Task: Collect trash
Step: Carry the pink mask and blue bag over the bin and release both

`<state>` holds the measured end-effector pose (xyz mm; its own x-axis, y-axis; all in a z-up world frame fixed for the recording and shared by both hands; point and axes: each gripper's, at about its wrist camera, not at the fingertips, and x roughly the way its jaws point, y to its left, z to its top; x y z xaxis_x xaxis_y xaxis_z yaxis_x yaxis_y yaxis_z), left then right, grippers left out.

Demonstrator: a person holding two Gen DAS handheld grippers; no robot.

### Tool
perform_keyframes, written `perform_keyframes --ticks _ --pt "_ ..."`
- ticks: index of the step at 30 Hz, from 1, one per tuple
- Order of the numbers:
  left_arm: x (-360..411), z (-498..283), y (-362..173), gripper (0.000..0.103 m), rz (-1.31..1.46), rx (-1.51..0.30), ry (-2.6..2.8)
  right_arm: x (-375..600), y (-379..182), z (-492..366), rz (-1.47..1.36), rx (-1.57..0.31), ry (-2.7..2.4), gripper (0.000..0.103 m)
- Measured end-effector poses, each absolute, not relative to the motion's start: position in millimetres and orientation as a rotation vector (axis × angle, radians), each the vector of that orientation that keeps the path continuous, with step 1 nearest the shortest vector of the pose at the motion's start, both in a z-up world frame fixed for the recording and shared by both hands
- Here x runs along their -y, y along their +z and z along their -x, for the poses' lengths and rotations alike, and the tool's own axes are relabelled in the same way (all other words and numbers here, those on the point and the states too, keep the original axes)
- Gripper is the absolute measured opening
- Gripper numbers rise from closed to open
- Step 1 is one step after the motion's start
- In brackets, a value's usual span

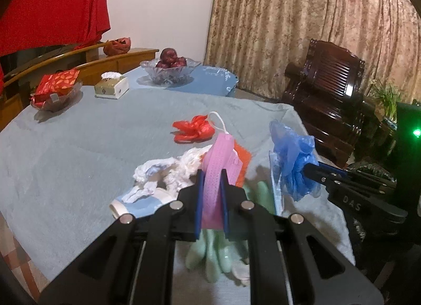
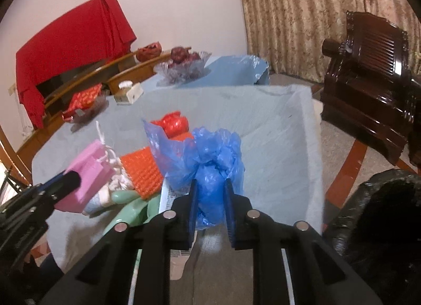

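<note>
- The pink ribbed face mask with a white ear loop is soft and folded, and it stands up between the two blue pads of the left gripper.
- The left gripper's jaws are pressed tight on the pink mask, which is raised above the grey-blue tablecloth.
- The crumpled blue plastic bag is thin, shiny and bunched into a ball with a loose flap sticking up.
- The right gripper has its jaws squeezed in on the blue bag, and the bag bulges out above and below the pads.
- The blue bag is held up over the near part of the table, close to the right edge.
- More trash lies on the cloth by the grippers: a crumpled white plastic bag, an orange bumpy sheet, a pale green rubber glove and a crumpled red plastic bag farther back.
- A black trash bag sits off the table on the right.
</note>
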<state>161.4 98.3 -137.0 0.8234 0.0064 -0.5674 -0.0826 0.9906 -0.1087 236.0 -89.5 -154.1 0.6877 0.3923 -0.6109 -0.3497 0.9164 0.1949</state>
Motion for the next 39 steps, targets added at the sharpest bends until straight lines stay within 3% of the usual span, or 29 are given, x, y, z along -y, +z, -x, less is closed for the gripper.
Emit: perform_keyframes --ticks 18,39 --pt "-26.0 -142.8 -100.8 0.011 0.093 -0.554 -0.067 163.6 -89.5 -171.0 -0.116 -0.556 0.341 0.018" --pt "100.2 -131.1 -100.8 0.011 0.030 -0.569 -0.343 288.9 -86.3 -99.1 -0.144 -0.540 0.061 0.018"
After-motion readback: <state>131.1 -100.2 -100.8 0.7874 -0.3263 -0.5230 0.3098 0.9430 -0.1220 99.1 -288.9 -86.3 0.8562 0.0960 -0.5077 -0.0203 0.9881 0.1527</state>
